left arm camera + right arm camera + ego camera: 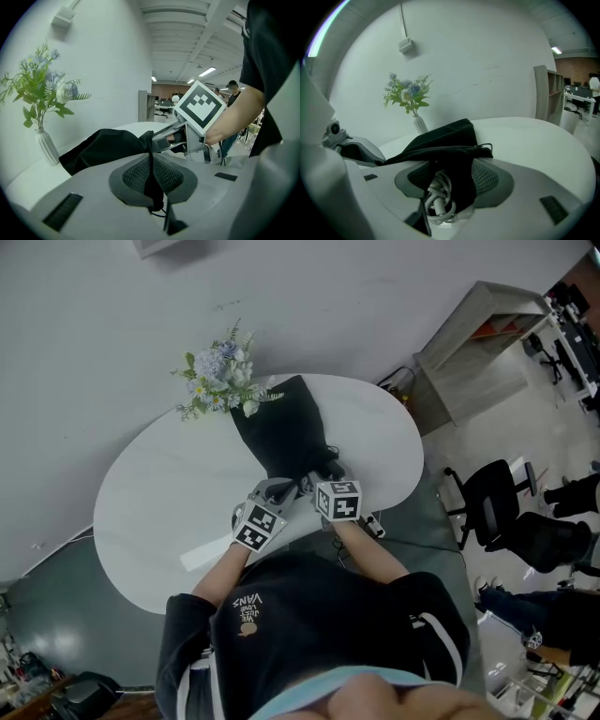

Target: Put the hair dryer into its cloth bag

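Left gripper [151, 152]: jaws pressed together, pinching a fold of the black cloth bag [281, 432] at its near rim. Right gripper [454, 173]: just beside the left, jaws clamped on the same rim, with a coiled white cord [438, 197] caught between them alongside the cloth. The bag extends ahead of both grippers, lying on the white table [169, 493]. The dryer body cannot be made out. A vase of flowers [220, 376] stands beyond the bag's far end.

1 overhead, 2 close on bag [279, 426]
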`<state>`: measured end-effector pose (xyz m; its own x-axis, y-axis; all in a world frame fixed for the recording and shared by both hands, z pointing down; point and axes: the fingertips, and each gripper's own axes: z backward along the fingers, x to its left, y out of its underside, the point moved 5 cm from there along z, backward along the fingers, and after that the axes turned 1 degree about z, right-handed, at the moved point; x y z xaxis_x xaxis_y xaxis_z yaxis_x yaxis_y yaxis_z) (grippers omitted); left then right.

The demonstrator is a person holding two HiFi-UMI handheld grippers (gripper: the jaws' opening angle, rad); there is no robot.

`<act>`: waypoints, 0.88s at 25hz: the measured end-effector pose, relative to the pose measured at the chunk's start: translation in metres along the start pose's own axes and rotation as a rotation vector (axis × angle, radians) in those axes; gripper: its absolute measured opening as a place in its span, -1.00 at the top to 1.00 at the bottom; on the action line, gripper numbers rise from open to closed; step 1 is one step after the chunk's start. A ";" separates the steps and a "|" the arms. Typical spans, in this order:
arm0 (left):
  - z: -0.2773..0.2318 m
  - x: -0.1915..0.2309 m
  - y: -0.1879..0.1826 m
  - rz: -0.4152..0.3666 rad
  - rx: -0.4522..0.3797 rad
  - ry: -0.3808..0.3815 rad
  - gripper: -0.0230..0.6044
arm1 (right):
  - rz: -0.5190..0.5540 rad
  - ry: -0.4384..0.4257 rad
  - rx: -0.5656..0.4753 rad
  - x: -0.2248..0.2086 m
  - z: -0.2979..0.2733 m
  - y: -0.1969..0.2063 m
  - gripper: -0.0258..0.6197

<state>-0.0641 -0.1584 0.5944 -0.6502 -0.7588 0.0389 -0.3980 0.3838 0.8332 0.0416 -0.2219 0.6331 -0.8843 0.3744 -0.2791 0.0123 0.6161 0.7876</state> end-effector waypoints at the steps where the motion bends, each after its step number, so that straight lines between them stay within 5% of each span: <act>1: -0.001 -0.003 -0.001 -0.008 -0.002 0.000 0.80 | -0.016 0.018 -0.010 -0.005 0.005 0.001 0.24; 11: -0.013 -0.033 -0.001 -0.108 0.052 0.002 0.79 | -0.133 0.141 0.005 -0.049 0.036 0.028 0.24; 15: -0.014 -0.043 0.004 -0.118 0.085 0.001 0.58 | -0.145 0.150 0.007 -0.054 0.048 0.035 0.24; 22: -0.008 -0.064 0.013 -0.110 0.086 0.005 0.57 | -0.153 0.111 0.005 -0.047 0.072 0.048 0.24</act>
<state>-0.0226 -0.1085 0.6070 -0.5965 -0.8013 -0.0467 -0.5207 0.3419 0.7823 0.1173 -0.1600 0.6441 -0.9219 0.1975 -0.3334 -0.1246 0.6635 0.7378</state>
